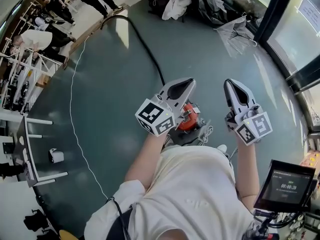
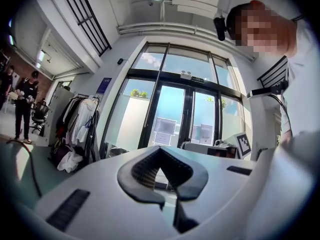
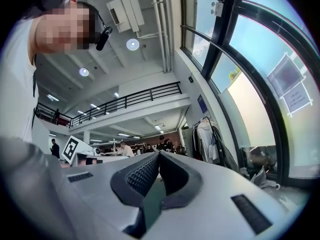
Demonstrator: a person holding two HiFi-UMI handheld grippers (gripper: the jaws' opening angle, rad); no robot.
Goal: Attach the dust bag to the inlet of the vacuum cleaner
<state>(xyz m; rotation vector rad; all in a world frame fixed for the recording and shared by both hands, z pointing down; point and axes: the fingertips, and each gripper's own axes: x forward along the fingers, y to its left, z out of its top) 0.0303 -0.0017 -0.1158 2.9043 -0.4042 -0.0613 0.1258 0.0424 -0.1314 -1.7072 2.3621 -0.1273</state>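
On the floor [image 1: 115, 84], just in front of the person [image 1: 200, 194], a vacuum cleaner [image 1: 189, 118] sits beneath the left gripper [image 1: 191, 82]. The right gripper [image 1: 229, 83] is beside it to the right, the 2 apart. A hose [image 1: 142, 41] runs from the vacuum cleaner away to the far left. An umbrella [image 1: 235, 34] lies farther off at right, near the glass doors [image 1: 300, 29]. A screen [image 1: 285, 184] stands at the person's right and a tabletop [image 1: 22, 144] at far left.
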